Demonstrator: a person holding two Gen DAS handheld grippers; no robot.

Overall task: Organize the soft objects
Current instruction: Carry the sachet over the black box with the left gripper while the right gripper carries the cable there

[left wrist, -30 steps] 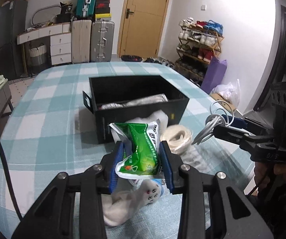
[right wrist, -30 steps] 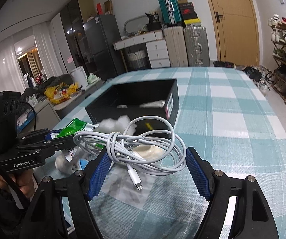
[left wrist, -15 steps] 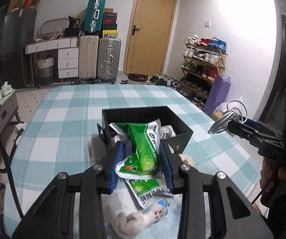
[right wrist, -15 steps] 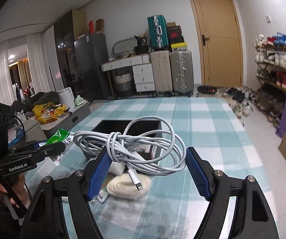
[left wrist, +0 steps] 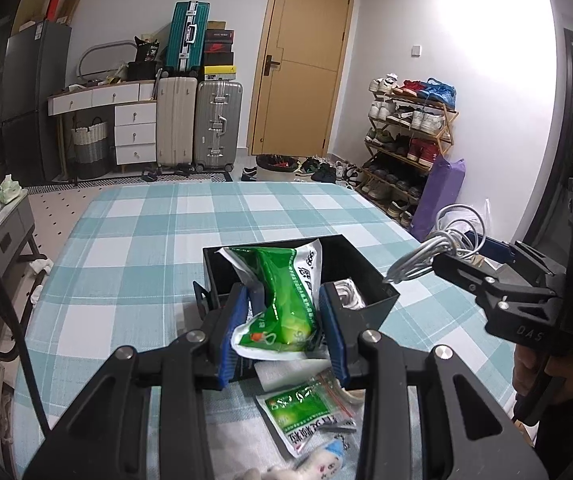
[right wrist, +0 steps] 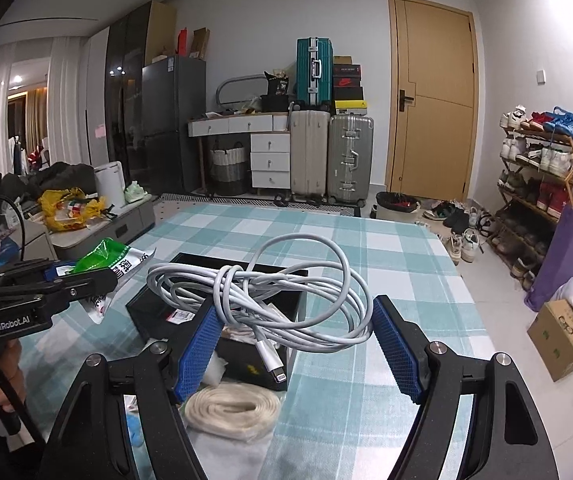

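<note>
My left gripper is shut on a green and white plastic packet, held high above the black box on the checked table. My right gripper is shut on a coiled white cable, also held above the box. The right gripper and cable show at the right of the left wrist view. The left gripper with its packet shows at the left of the right wrist view.
A second green packet and a small plush toy lie on the table near me. A cream rolled band lies in front of the box. Suitcases, a door and a shoe rack stand beyond the table.
Both grippers have risen well above the table with their loads. The box and the items on the table now look smaller and lower in both views.
</note>
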